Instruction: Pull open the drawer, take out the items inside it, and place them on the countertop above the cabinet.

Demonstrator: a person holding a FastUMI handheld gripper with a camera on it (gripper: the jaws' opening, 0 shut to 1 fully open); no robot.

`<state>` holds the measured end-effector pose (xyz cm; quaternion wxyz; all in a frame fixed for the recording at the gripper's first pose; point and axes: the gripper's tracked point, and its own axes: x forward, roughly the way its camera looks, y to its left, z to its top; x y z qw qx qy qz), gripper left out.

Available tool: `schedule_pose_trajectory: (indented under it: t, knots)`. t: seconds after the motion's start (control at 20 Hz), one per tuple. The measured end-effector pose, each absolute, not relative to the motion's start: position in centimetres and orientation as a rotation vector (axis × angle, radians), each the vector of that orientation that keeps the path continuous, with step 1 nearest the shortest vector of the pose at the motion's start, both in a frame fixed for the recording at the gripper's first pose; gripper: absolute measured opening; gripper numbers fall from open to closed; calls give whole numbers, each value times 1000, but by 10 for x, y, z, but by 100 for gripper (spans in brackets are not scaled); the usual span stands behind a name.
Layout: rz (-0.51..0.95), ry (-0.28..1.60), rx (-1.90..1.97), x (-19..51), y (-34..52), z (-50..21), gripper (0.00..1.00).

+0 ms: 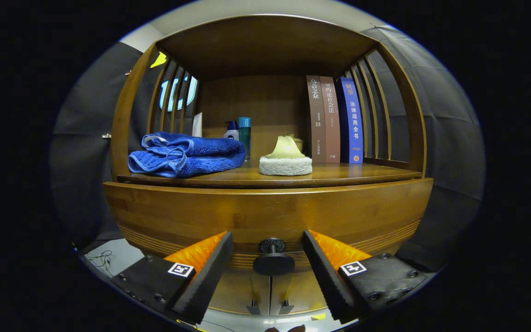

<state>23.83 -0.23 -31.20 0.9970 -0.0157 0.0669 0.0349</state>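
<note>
A brown wooden cabinet has a drawer front (265, 214) just below its countertop shelf (339, 174). The drawer looks closed. Its dark round knob (273, 263) sits low on the front, directly between my two fingers. My gripper (268, 249) is open, one finger on each side of the knob with a gap to both. Nothing is held. The drawer's contents are hidden.
On the countertop lie a folded blue towel (185, 154) at the left, a white and yellow sponge (286, 159) in the middle, small bottles (240, 131) at the back, and three upright books (334, 120) at the right. Slatted wooden sides and a top board enclose the shelf.
</note>
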Motion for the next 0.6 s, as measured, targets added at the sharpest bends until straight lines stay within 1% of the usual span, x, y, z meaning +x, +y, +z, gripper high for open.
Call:
schedule_pose_trajectory:
  t: [0.15,0.6]
  knots:
    - [64,143,-35,250,-1,-313,99]
    - [58,159,-40,242,-1,-304,99]
